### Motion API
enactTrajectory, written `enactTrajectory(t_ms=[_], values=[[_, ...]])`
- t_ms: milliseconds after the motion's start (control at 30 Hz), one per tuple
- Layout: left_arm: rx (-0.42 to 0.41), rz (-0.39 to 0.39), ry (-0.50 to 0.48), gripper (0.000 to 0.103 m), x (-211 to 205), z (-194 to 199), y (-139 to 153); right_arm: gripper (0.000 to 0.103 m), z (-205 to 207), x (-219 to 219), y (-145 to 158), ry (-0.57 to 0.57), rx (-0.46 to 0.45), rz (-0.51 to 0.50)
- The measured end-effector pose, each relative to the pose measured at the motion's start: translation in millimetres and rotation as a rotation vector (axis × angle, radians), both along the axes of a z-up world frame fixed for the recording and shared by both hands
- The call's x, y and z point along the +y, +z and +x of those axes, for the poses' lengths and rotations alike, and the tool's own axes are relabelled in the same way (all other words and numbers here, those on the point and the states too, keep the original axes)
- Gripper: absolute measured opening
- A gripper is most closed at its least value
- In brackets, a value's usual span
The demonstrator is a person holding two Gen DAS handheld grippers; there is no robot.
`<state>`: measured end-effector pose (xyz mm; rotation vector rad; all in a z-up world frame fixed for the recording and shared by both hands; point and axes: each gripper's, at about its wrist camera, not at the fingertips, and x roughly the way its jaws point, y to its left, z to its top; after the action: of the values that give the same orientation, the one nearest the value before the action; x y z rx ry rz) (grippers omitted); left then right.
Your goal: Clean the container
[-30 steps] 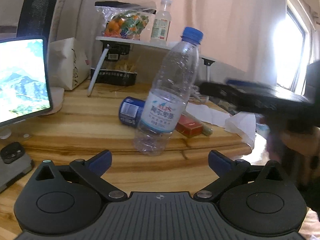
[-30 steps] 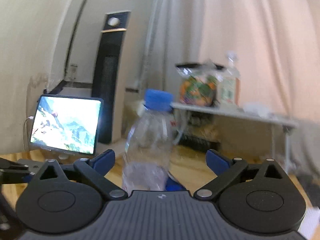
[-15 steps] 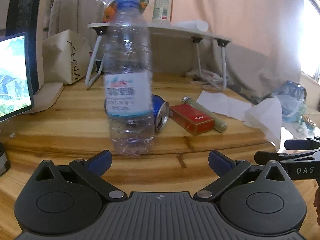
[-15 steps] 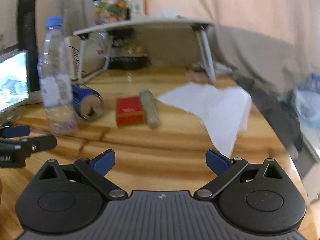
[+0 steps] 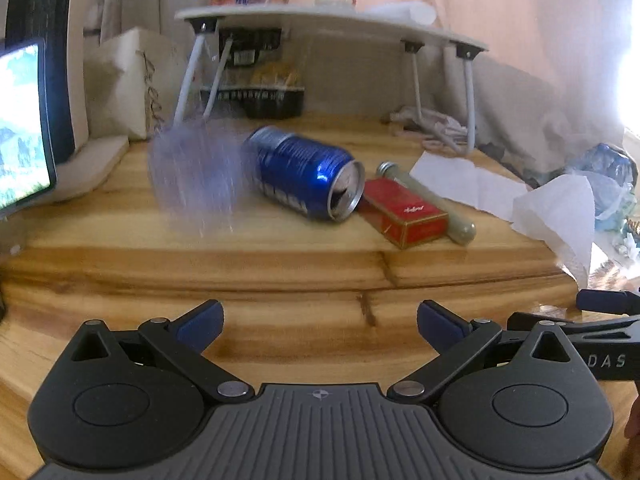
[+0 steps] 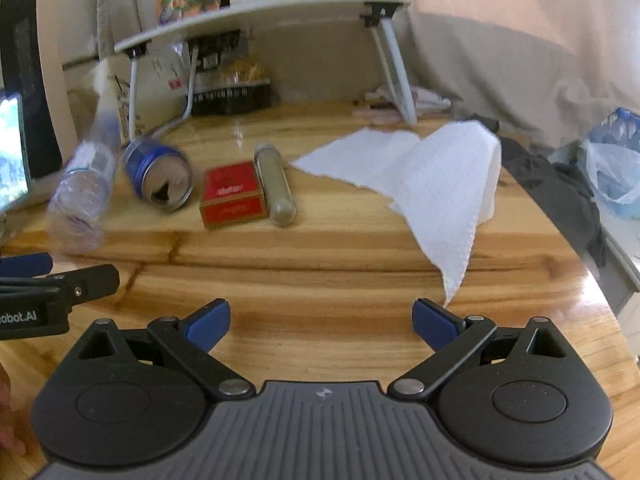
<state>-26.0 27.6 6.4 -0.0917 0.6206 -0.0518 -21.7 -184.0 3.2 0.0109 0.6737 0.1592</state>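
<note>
1. The plastic water bottle (image 6: 86, 184) is motion-blurred and tilted on the wooden table (image 6: 320, 276). It lies far ahead and to the left of both my pairs of fingers, touching neither. In my left view it is only a streaked blur (image 5: 196, 176).
2. My left gripper (image 5: 320, 326) is spread wide and holds nothing; only bare table shows between its blue pads (image 5: 200, 322).
3. My right gripper (image 6: 320, 322) is likewise spread wide and empty, hanging over the near edge of the table. The left tool shows at the left edge of this view.
4. Just right of the bottle lies a blue can (image 5: 306, 178) on its side, open mouth toward me.
5. Right of the can lies a red box (image 5: 404, 216), with a capped tube (image 6: 275, 184) alongside it on its right.
6. Further right, a white paper towel (image 6: 432, 184) lies rumpled, one corner lifted.
7. At the far side stands a small folding table (image 5: 332, 24) carrying a snack bag. A lit screen (image 5: 22, 128) stands far left, and a plastic bag (image 6: 612, 168) sits off the table's right edge.
8. Nothing stands between my fingers and the bottle.
</note>
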Motion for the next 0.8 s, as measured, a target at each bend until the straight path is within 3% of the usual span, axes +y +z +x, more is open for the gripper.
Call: enactTrajectory(t_ms=[133, 367, 800], values=[[0.043, -0.002, -0.008, 0.103, -2, 6, -5, 0.103, 2, 3, -2, -0.018, 0.011, -0.03], [0.074, 0.09, -0.03, 0.103, -16, 10, -6, 0.103, 4, 4, -3, -0.034, 0.014, -0.041], [0.077, 0.089, -0.005, 0.103, -19, 8, -5, 0.103, 4, 5, -4, -0.051, 0.015, -0.039]])
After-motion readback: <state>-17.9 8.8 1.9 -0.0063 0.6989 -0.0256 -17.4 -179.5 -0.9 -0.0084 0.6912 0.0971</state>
